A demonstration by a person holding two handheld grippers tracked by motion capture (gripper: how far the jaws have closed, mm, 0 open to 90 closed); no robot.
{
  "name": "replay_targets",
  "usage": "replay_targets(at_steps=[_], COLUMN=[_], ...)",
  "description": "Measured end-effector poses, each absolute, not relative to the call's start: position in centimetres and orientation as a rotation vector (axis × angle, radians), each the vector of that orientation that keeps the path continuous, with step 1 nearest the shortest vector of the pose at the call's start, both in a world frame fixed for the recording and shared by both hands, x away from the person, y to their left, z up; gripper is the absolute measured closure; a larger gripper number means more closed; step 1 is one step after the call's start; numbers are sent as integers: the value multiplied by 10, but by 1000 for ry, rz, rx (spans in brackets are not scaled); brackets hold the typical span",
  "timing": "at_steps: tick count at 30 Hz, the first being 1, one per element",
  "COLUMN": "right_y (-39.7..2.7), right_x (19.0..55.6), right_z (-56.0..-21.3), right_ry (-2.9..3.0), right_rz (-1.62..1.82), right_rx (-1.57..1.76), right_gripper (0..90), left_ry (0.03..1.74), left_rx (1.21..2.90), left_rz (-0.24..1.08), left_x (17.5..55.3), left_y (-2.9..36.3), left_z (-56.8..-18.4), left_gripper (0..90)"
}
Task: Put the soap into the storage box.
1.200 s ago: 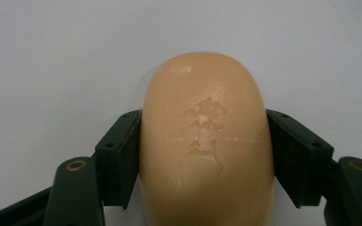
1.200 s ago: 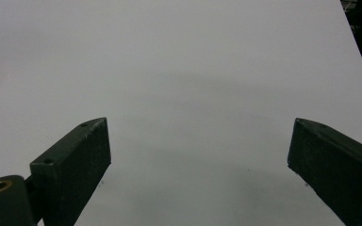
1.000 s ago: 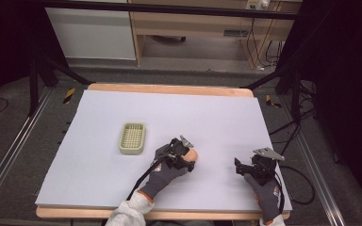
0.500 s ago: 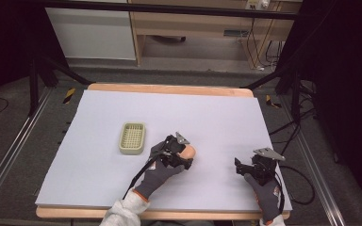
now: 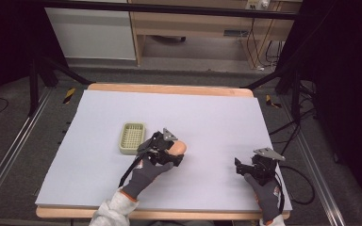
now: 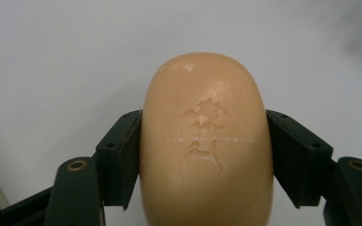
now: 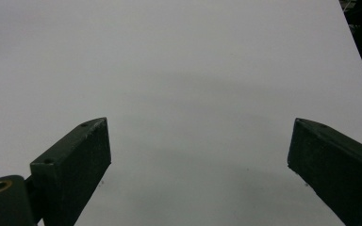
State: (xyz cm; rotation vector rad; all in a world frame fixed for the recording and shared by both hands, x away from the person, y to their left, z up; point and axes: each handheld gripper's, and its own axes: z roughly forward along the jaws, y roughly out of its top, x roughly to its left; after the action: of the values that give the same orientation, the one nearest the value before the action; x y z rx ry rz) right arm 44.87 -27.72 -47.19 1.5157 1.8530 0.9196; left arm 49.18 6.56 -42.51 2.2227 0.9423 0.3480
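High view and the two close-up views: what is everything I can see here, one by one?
Soap bar: one, peach-orange with a stamped mark, on the mat just right of the dish, clamped between the left tongs.
Soap dish: one, pale green with a slotted floor, left of centre on the mat, nothing in it.
Mat: one, pale grey-white, covering the tabletop.
Table: one, light wood edge showing round the mat.
Left tongs: one, black, shut on the soap bar.
Right tongs: one, black, open over bare mat at the near right.
Gloved hands: two, grey gloves, entering from the near edge.
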Motion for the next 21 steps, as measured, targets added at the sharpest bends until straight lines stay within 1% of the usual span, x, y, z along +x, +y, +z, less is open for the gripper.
replay_targets(at_steps=[9, 21], right_y=[-277, -277], right_x=[449, 449], right_z=[-472, -472], right_ry=[1853, 1852], right_rz=[919, 917], right_rx=[1516, 1516], right_gripper=[69, 69], left_ry=[988, 1049], left_rx=[2206, 2137], left_rz=[381, 439], left_x=[493, 492], left_y=[89, 127], left_z=[-422, -408], left_gripper=[321, 321])
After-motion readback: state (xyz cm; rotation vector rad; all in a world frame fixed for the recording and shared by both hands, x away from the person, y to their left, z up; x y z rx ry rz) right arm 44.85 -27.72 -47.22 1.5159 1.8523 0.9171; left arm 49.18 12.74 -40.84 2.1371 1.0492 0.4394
